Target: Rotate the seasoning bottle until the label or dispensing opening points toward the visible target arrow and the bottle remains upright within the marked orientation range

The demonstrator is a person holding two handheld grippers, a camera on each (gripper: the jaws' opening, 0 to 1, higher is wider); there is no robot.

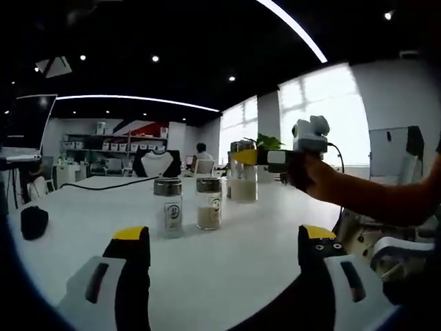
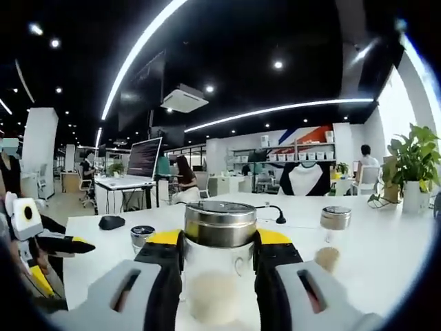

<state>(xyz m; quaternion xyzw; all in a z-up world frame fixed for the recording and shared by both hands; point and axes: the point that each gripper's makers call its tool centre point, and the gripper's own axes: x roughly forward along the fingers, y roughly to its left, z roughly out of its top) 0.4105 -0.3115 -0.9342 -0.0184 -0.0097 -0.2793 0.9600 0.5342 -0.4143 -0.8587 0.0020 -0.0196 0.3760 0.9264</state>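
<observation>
My right hand-held gripper [image 2: 218, 252] clamps the clear glass seasoning bottle with metal cap [image 2: 219, 261], upright above the white worktop [image 2: 386, 234] for rotating, I judge, while my left hand-held gripper [image 1: 226, 248] waits open near two similar jars [image 1: 188, 203].

Seasoning bottle [image 2: 219, 258] with silver lid squeezed between right gripper [image 2: 219, 265] jaws, upright on white table [image 2: 386, 241], two more bottles behind.

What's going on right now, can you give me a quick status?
Right gripper shut on a bottle, upright on the white table. Left gripper open, holding nothing. Two more bottles stand nearby.
</observation>
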